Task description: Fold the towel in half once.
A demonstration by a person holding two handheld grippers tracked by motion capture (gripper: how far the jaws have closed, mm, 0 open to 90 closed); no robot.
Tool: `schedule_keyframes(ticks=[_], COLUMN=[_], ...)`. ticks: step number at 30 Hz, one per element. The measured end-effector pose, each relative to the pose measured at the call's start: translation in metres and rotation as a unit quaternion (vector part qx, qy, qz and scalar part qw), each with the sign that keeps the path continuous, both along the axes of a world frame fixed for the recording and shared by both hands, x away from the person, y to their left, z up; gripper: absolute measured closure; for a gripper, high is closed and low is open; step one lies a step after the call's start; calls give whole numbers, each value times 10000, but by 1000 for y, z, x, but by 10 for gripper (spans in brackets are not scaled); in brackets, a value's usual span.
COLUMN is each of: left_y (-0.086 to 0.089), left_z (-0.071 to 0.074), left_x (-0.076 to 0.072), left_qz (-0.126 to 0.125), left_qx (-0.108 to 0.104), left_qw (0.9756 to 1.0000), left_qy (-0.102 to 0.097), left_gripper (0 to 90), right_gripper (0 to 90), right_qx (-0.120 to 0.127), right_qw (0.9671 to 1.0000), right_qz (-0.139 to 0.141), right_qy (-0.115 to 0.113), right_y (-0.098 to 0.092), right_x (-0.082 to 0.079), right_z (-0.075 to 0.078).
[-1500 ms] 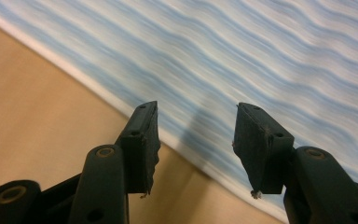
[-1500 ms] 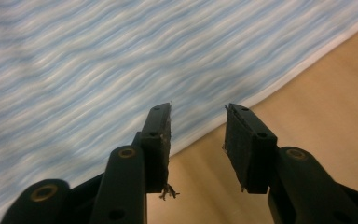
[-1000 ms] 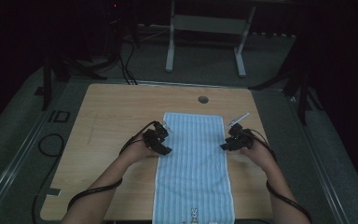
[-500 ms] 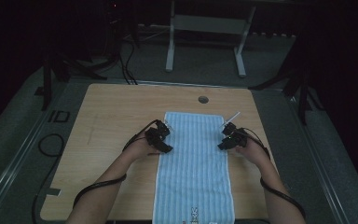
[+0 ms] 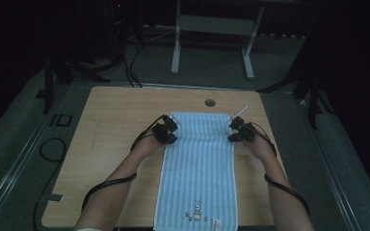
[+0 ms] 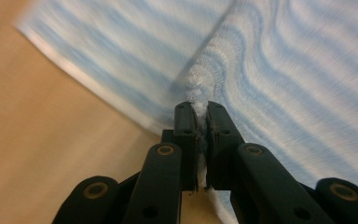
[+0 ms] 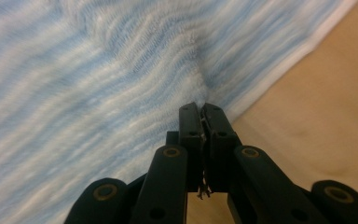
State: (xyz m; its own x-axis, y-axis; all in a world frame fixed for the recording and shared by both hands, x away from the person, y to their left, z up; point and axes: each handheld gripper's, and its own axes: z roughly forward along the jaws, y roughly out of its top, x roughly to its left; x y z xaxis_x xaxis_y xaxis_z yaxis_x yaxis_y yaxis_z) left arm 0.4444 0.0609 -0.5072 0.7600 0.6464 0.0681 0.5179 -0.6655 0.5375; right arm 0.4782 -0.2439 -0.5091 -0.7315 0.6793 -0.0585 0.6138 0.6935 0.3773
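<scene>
Towel (image 5: 197, 163) near end beyond the frame edge

Wooden desk (image 5: 115, 144), light-grained, carrying my work; a round cable hole (image 5: 210, 102) sits near its far edge, at mid-width. Beyond the far edge stands the white frame of a second desk (image 5: 212, 29), its two legs (image 5: 175, 53) ending in feet on the grey floor (image 5: 24, 144). Dark cables (image 5: 130, 67) lie tangled on the floor at far left. A black stand (image 5: 48, 82) rises left of my desk; another (image 5: 312, 101) rises at right.
</scene>
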Motion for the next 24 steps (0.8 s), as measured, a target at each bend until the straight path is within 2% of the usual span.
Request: schedule_keyframes(ticks=[2, 3, 4, 5, 7, 8, 9, 11, 12, 14, 15, 19, 21, 24], left_y=[2, 2, 5, 7, 13, 13, 23, 29, 31, 36, 38, 43, 46, 51], left_z=[11, 11, 21, 26, 35, 35, 43, 46, 47, 46, 46, 37, 30, 18], left_x=[0, 0, -3, -4, -10, -10, -21, -34, -41, -58, -65, -102, -113, -125], left_qz=[89, 89, 68, 69, 40, 40, -57, -168, -231, -401, -469, -853, -920, -874], left_qx=[-131, -131, -135, -162, -251, -251, -345, -277, -272, -278, -262, 91, 111, 86], left_qw=[9997, 9997, 9996, 9993, 9989, 9989, 9981, 9975, 9972, 9966, 9966, 9939, 9943, 9956], left_qy=[-161, -161, -259, -317, -383, -383, -514, -632, -658, -666, -624, -694, -537, -339], left_gripper=[845, 844, 844, 843, 842, 842, 841, 839, 838, 833, 833, 825, 825, 824], right_gripper=[877, 877, 878, 878, 878, 878, 878, 878, 878, 878, 877, 877, 877, 877], right_qx=[81, 81, 100, 153, 209, 209, 368, 451, 525, 541, 520, 666, 695, 706], right_qw=[9999, 9999, 9997, 9992, 9985, 9985, 9965, 9953, 9950, 9937, 9937, 9927, 9920, 9914], right_qz=[-3, -3, 25, 49, 112, 112, 263, 394, 434, 565, 618, 739, 869, 1006], right_qy=[-137, -137, -243, -368, -499, -499, -700, -766, -730, -808, -771, -685, -596, -445], right_y=[0, 0, 0, 0, 0, 0, -2, -2, -1, 0, 1, 4, 6, 11], right_x=[1, 1, 1, -1, -6, -6, -19, -32, -41, -57, -68, -101, -114, -131], right_z=[10, 10, 17, 29, 43, 43, 62, 70, 72, 73, 71, 60, 52, 37])
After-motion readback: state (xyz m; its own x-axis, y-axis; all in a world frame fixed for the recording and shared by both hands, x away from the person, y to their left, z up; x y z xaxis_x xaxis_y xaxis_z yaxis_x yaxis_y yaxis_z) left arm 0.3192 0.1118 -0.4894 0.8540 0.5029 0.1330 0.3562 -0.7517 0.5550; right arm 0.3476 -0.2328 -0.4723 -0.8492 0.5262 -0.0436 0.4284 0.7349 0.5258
